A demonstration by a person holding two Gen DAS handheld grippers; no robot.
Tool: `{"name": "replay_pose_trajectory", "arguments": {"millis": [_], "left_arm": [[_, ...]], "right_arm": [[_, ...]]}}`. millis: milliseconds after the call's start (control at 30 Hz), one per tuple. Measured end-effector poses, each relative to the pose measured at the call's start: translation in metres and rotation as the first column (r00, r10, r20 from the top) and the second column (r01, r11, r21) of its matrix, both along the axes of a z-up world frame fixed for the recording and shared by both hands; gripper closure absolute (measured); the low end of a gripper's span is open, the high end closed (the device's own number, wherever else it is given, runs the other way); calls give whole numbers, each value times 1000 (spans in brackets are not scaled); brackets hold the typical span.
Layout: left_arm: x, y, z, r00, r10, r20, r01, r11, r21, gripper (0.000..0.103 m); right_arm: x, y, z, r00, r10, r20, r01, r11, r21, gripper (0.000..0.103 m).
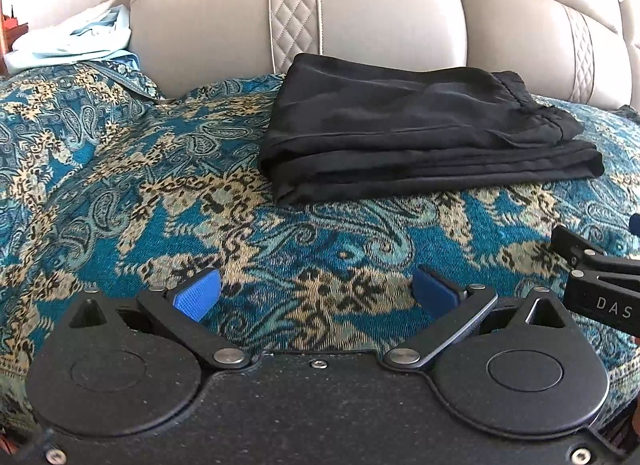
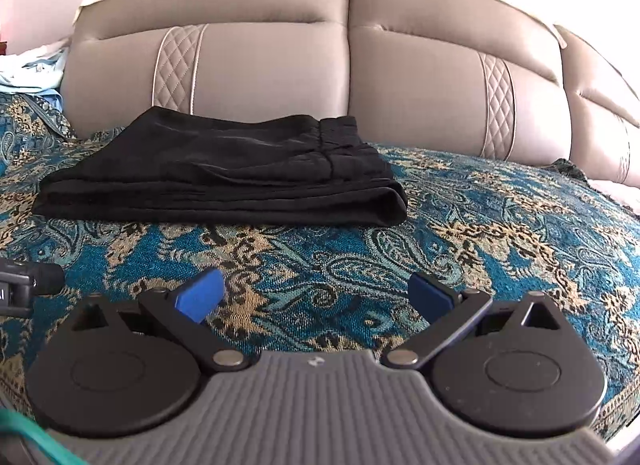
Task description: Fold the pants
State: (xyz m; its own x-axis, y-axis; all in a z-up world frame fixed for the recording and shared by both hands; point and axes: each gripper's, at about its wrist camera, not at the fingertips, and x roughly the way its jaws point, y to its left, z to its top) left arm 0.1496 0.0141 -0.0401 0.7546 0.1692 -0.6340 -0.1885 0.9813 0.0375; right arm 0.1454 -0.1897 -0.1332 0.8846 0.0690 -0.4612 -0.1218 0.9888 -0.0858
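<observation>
A beige padded headboard (image 1: 360,21) with quilted diamond strips spans the back of both views, and in front of it a teal, cream and black paisley bedspread (image 1: 152,169) covers the whole bed. On that spread, close to the headboard, lie the black pants (image 1: 420,133), folded into a flat rectangular stack with the gathered waistband on top toward the right and several layered edges facing the cameras. A heap of pale blue and white cloth (image 1: 76,43) sits at the far left beside the headboard. The left gripper (image 1: 316,295) hovers over bare bedspread well short of the pants, its 2 blue pads spread wide with nothing between them. The right gripper (image 2: 316,295) is likewise held above the spread, fingers splayed apart and empty, with the pants ahead and to its left.
</observation>
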Motion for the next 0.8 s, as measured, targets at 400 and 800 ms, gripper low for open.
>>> {"name": "replay_pose_trajectory", "arguments": {"millis": [400, 800], "left_arm": [[-7, 5, -7, 1000, -6, 13, 6, 999, -40, 0], [-10, 6, -10, 998, -31, 51, 33, 999, -37, 0]], "right_arm": [[-1, -8, -6, 1000, 9, -5, -8, 999, 52, 0], [-4, -6, -10, 1000, 26, 9, -26, 998, 49, 0]]}}
